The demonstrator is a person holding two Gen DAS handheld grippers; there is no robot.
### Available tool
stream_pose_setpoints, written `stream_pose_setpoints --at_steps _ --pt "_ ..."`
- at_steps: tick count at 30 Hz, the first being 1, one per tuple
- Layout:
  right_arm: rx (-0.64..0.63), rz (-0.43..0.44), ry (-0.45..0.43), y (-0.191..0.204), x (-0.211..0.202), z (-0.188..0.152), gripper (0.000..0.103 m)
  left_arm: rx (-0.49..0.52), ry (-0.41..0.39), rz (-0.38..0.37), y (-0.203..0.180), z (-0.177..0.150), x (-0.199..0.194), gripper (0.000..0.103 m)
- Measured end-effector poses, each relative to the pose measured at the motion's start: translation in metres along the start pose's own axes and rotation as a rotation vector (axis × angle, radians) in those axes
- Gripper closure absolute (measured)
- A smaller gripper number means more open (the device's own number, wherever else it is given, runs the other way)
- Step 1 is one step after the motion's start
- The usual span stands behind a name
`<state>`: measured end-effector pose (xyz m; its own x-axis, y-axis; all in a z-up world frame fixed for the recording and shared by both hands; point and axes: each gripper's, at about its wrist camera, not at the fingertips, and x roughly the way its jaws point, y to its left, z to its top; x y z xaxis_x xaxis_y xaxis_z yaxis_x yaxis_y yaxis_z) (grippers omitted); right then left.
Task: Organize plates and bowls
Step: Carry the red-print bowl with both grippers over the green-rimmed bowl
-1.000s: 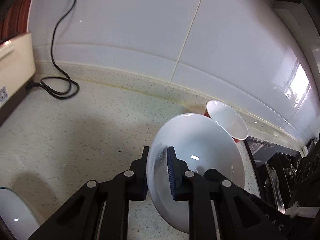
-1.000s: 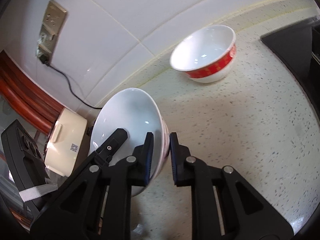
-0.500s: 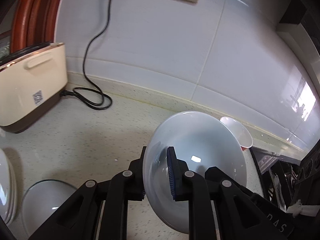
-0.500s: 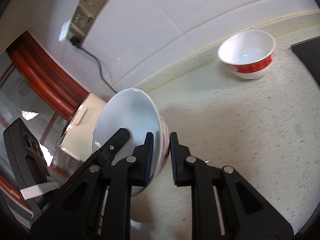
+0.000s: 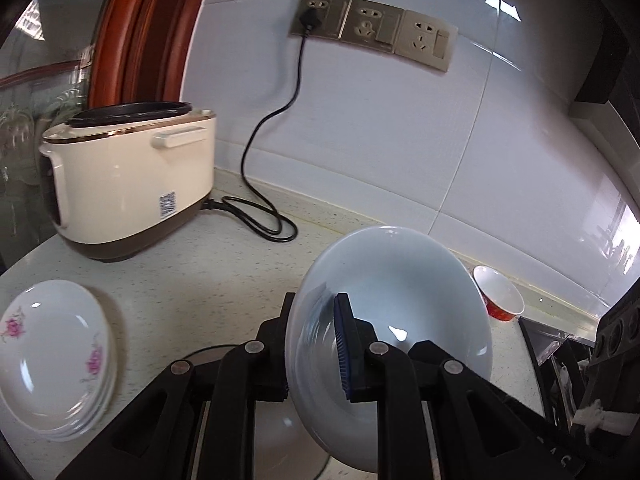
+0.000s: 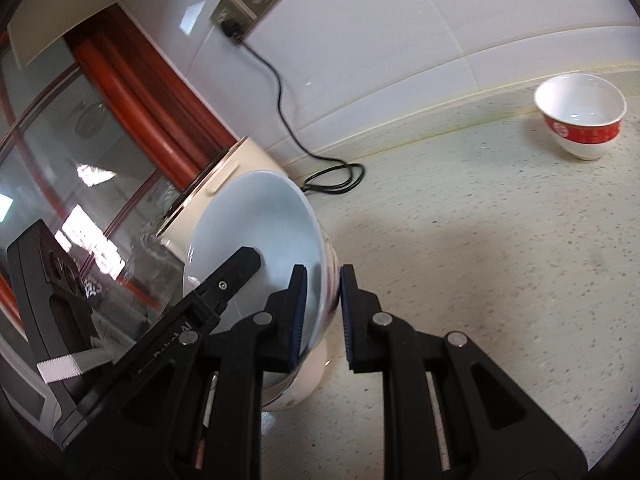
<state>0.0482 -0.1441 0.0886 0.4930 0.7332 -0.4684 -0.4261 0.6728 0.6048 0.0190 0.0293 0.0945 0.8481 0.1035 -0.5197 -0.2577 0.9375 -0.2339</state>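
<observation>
Counter: pale speckled stone, running back to a glossy white tiled wall; dark red-brown window frame far left with glass beside it.
Wall stuff: row of beige sockets up high, black cord plugged into the leftmost one, drooping down and coiling on the counter.
Appliance: cream rice cooker far left, cord running into its base.
Plates: stack of white flowered plates near left, flat on the counter.
Red bowl: white inside, red band outside, sitting upright far right close to the wall, well apart from everything else.
Left gripper: pinching the rim of a pale blue-white bowl, bowl tipped on edge, off the counter.
Right gripper: clamped on the rim of a second white bowl, tilted with its opening facing left, foot hanging just above the counter.
Since a second ago: same grips on both bowls; both views swung left, so cooker, sockets and plate stack now in sight, red bowl pushed way off to the right and looking smaller.
</observation>
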Motion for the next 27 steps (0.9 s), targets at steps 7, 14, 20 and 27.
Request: stream_pose_setpoints --at_steps 7,14,20,27 --pt "-0.064 0.01 0.06 0.014 0.014 -0.013 0.083 0.012 0.032 0.027 0.023 -0.009 -0.011 0.086" --pt "-0.126 0.002 0.091 0.027 0.018 -0.024 0.083 0.016 0.075 0.037 0.04 -0.012 -0.015 0.085" --pt "-0.184 -0.033 0.119 0.039 0.018 -0.031 0.083 0.021 0.125 0.032 0.047 -0.019 -0.018 0.082" --pt "-0.23 -0.08 0.158 0.045 0.025 -0.039 0.082 0.006 0.187 0.028 0.059 -0.025 -0.015 0.081"
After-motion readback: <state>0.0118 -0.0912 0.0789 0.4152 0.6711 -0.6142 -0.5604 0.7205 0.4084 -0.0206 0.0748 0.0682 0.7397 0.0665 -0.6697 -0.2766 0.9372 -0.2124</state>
